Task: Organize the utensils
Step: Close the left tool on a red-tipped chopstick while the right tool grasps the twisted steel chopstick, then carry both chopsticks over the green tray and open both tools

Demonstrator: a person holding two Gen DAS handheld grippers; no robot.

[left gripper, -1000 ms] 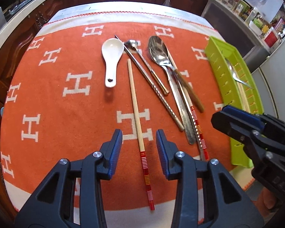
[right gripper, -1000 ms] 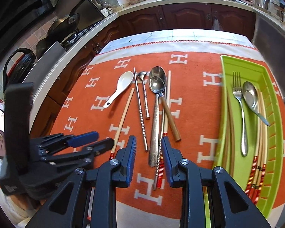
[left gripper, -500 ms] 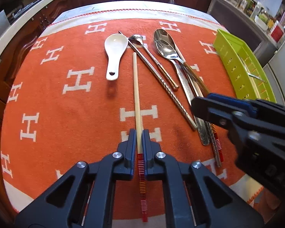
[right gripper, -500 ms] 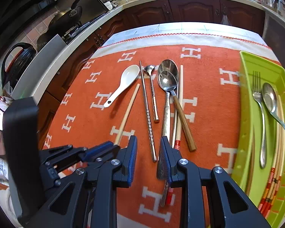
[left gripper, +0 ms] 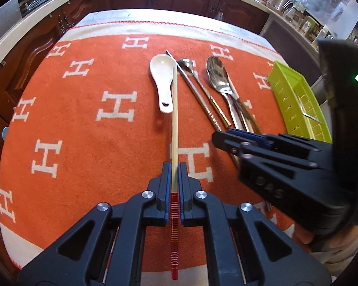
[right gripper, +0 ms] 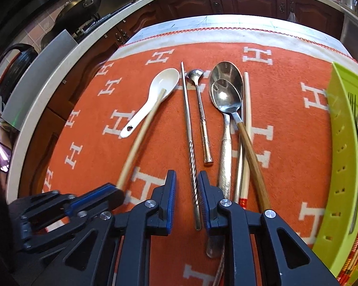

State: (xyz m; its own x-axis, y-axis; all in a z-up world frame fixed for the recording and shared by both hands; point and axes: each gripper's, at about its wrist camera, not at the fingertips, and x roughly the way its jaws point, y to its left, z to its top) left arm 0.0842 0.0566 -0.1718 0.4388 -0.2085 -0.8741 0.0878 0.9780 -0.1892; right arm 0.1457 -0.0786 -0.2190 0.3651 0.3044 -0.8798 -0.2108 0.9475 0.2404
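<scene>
1. Right wrist view: the orange cloth (right gripper: 286, 119) covers the table and serves as the sorting ground, with the loose utensils lying on it roughly side by side, handles toward the near edge.
2. The green tray (right gripper: 341, 166) sits at the right edge of the cloth, well apart from the loose pile; it already holds a fork (right gripper: 352, 100), a spoon and several chopsticks, so it looks like the place everything is meant to end up.
3. The left tongs (left gripper: 175, 174) are clenched on a wooden chopstick (left gripper: 174, 119) just ahead of its red-banded end. Gripped near that end, the long stick points away, and its far tip sits over the bowl of the white spoon (left gripper: 163, 81).
4. The right tongs (right gripper: 186, 183) are released, jaws apart on either side of the twisted metal stick (right gripper: 191, 147), probably lined up to pinch it next.
5. Just right of that lie a small spoon (right gripper: 200, 109) and two stacked large spoons (right gripper: 226, 88), their handles crossing another chopstick (right gripper: 247, 100).
</scene>
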